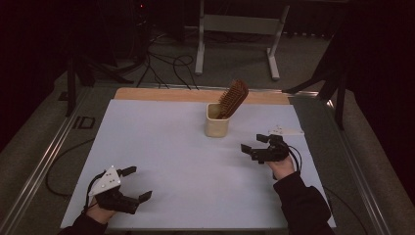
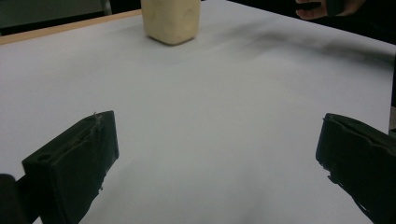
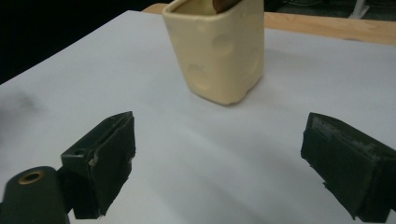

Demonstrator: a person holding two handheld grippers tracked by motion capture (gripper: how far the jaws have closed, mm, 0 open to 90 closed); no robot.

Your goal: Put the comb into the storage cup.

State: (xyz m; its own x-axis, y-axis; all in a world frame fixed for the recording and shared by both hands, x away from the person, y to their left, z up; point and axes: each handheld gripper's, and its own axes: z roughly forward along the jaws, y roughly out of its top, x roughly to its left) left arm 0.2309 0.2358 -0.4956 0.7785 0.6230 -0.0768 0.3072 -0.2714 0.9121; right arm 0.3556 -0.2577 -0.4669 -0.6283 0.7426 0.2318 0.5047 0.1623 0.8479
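A cream cup (image 1: 216,120) with round dimples stands upright on the white table sheet (image 1: 161,147), near the far middle. A brown hairbrush (image 1: 233,97) leans out of it, bristle head up and to the right. My right gripper (image 1: 255,143) hovers open just right of the cup, jaws spread wide and pointing left; in its own view the cup (image 3: 218,49) sits close ahead between the jaws. My left gripper (image 1: 136,183) is open near the front left corner, empty. In the left gripper view the cup (image 2: 171,19) is far off.
A small white flat piece (image 1: 288,130) lies at the sheet's right edge behind the right hand. A wooden strip (image 1: 195,95) borders the far side. Metal rails run along both table sides. Cables and a desk frame (image 1: 235,29) lie on the floor beyond.
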